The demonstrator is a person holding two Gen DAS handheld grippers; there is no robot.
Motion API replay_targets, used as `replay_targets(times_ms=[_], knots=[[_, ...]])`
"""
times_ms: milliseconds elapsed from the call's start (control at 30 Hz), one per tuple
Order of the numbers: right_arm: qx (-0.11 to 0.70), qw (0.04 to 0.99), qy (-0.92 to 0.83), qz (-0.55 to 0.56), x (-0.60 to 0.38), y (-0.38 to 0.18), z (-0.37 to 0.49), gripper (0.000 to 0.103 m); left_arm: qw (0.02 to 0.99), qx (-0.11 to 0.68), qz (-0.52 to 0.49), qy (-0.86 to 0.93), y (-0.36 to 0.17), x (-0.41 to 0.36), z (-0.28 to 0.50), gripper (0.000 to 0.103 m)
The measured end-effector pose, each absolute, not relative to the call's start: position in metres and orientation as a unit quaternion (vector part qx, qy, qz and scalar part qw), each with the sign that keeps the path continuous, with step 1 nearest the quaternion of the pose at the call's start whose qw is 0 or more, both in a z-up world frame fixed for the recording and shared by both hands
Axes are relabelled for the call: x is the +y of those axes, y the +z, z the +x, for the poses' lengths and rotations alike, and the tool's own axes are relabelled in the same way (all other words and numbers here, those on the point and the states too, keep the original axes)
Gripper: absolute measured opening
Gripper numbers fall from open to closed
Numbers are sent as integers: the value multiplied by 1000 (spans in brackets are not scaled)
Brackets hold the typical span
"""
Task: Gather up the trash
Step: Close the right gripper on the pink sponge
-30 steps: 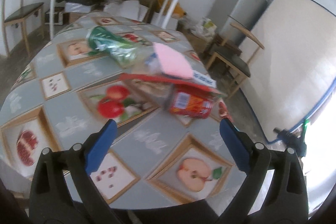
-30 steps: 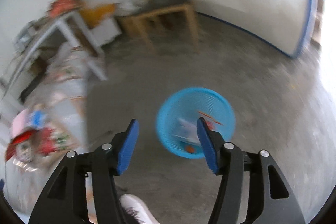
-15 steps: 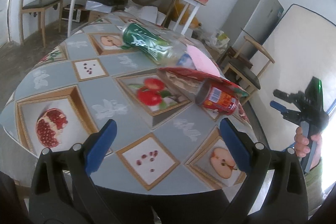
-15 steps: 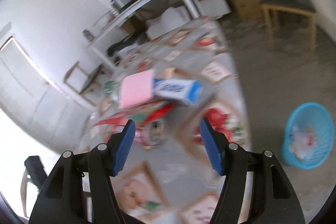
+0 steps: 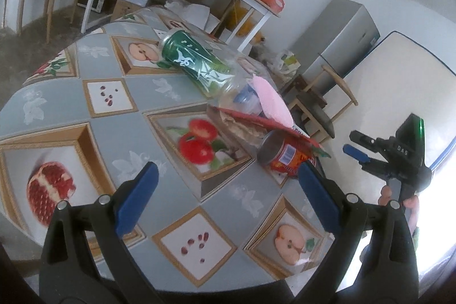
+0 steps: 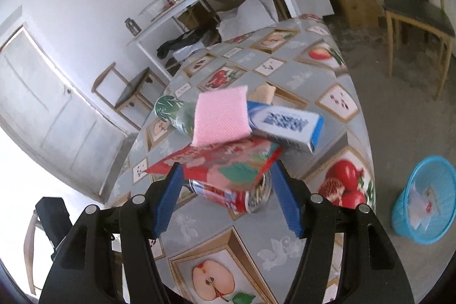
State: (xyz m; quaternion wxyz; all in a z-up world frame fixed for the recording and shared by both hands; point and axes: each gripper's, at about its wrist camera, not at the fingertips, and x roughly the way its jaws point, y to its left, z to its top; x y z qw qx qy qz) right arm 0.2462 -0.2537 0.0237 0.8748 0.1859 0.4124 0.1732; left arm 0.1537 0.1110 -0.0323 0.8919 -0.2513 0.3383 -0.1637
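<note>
1. Writing: the green bottle (image 5: 196, 63) lying on its side carries white script, too distorted to read. The blue-and-white box (image 6: 287, 127) has a dark blue printed word, blurred beyond reading. The red can (image 5: 285, 155) shows a small barcode panel; no brand can be read. The far hand-held gripper's black body bears small white letters that look like "DAS".
2. The trash sits in one heap on the table (image 5: 119, 116), whose cloth is printed with fruit: the bottle, a pink cloth (image 6: 221, 118) on top, the box just beside it, a red printed wrapper (image 6: 222, 164) under them, and the can lying under the wrapper near the table edge.
3. A blue basket (image 6: 424, 204) stands on the floor beside the table, with scraps of paper inside.
4. The left hand-held gripper (image 5: 228, 198) hangs over the near part of the table, jaws wide apart, nothing between them.
5. The right hand-held gripper (image 6: 228, 201) is open and its jaws have just been widening; the can and the wrapper's edge show between the fingers, pads not pressing.
6. Change: a second ago the right wrist view showed the floor and basket; now it faces the heap. In the left wrist view the right hand-held gripper (image 5: 359, 146) and the fingers holding it have appeared at the right.
</note>
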Motion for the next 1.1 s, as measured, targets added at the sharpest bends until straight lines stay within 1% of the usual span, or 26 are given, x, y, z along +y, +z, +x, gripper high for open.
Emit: replay_targets(times_ms=[33,100,200,467,733,933,1000,1100], knots=[[417,874,174,178,-250,28,252,68,891,339,-254,-167,-32,111,156,94],[422,873,182,162,-241,36,266,78,886,341,-263,-171,-33,111,162,94],[438,864,207,139,-225,42,300,82,874,345,-292,-179,-34,114,171,94],[529,815,176,154,-208,14,400,83,829,349,-382,-212,-40,109,206,94],[583,792,158,86,-166,-8,437,83,762,379,-472,-230,-66,94,240,94],[591,795,123,63,-158,-18,452,83,734,393,-504,-228,-82,80,260,94],[596,793,116,57,-157,-22,456,83,730,397,-507,-227,-85,74,265,92],[599,791,114,55,-155,-24,458,83,722,403,-516,-224,-90,68,271,85]])
